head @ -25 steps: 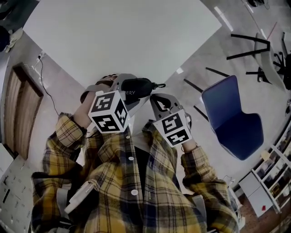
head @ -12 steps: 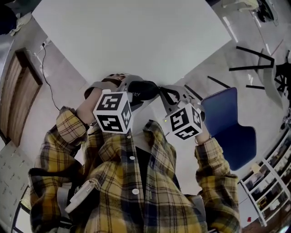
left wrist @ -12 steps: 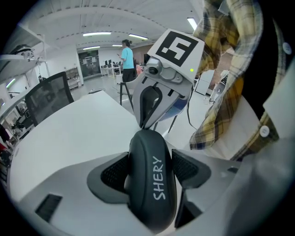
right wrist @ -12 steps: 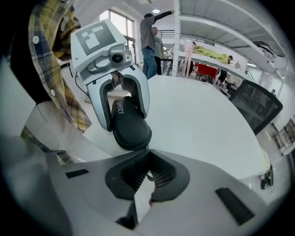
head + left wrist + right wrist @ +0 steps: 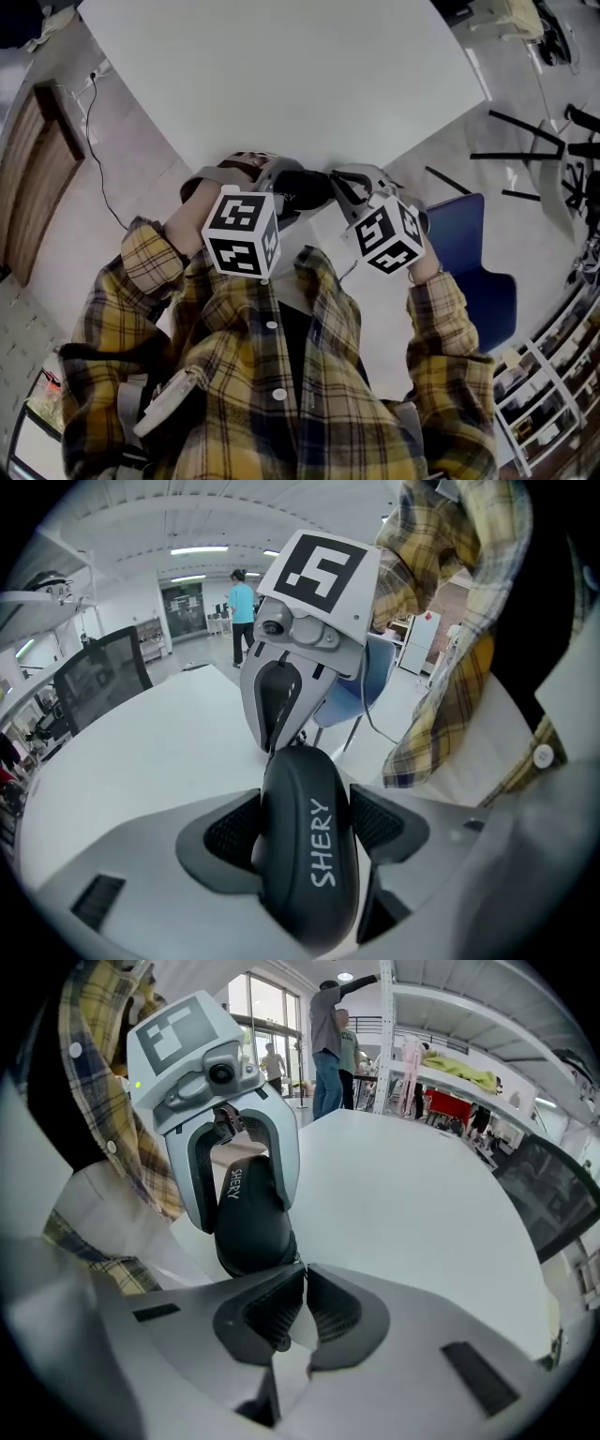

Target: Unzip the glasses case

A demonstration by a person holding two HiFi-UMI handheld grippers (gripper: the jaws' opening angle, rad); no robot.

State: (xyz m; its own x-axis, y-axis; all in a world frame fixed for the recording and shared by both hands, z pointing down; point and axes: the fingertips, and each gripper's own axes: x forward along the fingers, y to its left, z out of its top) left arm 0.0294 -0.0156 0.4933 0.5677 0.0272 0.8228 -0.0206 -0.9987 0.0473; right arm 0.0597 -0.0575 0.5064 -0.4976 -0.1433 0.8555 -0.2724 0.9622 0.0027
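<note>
Two left fingers on case near table edge

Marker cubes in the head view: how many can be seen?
2. One marker cube is on the left gripper, which clamps the glasses case; the other is on the right gripper, shut on the zipper pull.

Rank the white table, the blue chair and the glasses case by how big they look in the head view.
Largest: white table, filling most of the upper picture.
Next: blue chair, though it stands farther off on the floor.
Smallest: glasses case; only part of it shows.
</note>
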